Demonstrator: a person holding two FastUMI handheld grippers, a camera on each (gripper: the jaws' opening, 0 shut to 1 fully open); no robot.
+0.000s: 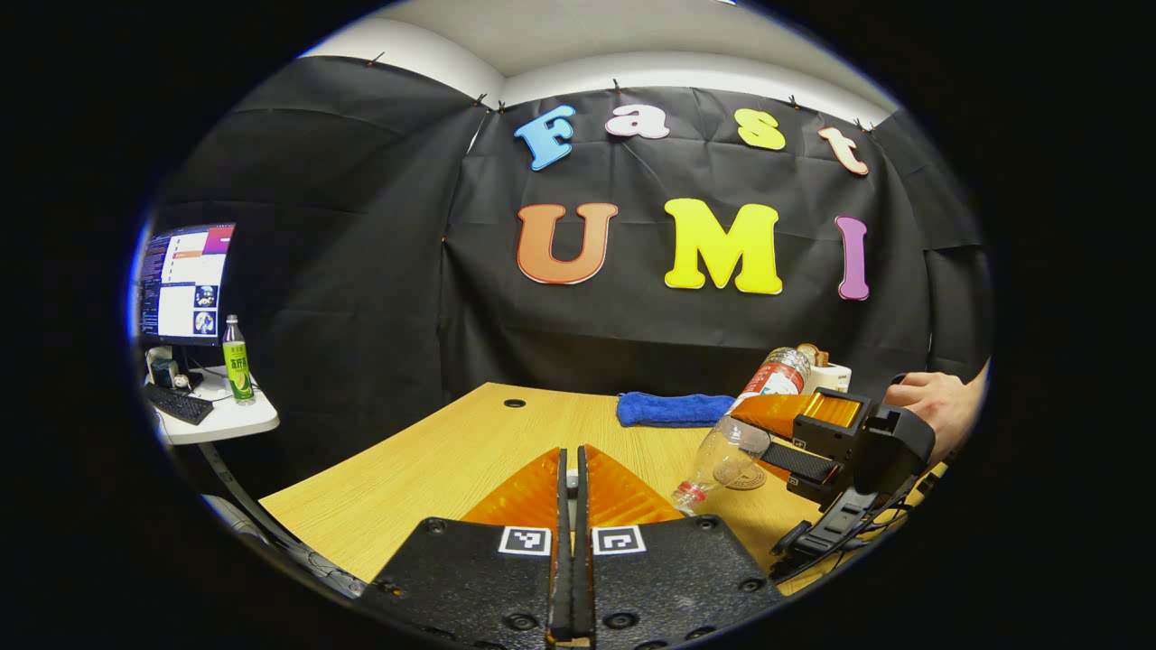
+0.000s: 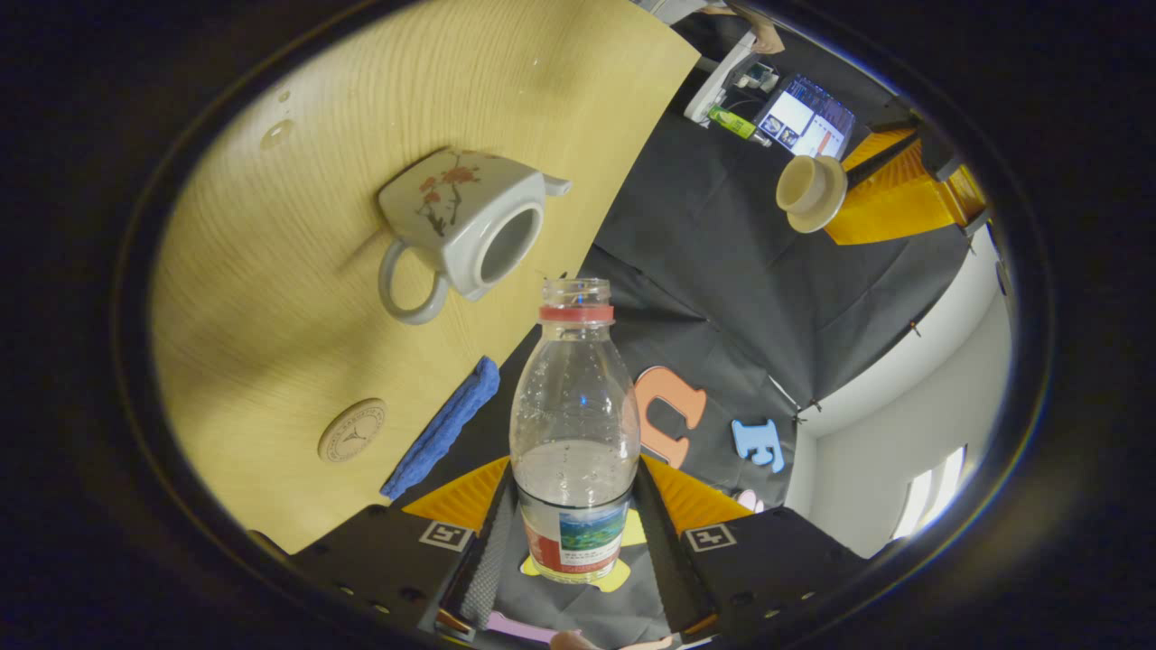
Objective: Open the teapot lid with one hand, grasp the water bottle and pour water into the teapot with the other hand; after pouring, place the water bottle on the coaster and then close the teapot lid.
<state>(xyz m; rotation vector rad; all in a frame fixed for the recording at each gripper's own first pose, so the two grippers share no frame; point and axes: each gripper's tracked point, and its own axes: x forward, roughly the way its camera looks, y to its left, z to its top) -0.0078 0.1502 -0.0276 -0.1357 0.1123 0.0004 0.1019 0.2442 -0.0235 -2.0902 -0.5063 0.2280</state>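
Tilting toward the white flowered open teapot [image 2: 465, 230], the clear red-ringed water bottle [image 2: 574, 424] sits clamped in the right gripper [image 2: 572, 542]; left gripper [image 1: 570, 506] fingers pinch the lid [image 2: 810, 192].

No wording can be read on the water bottle [image 2: 574, 424] label or coaster [image 2: 352, 431].

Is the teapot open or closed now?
Open. In the right gripper view the teapot shows a bare round opening, and the lid is held away from it by the left gripper.
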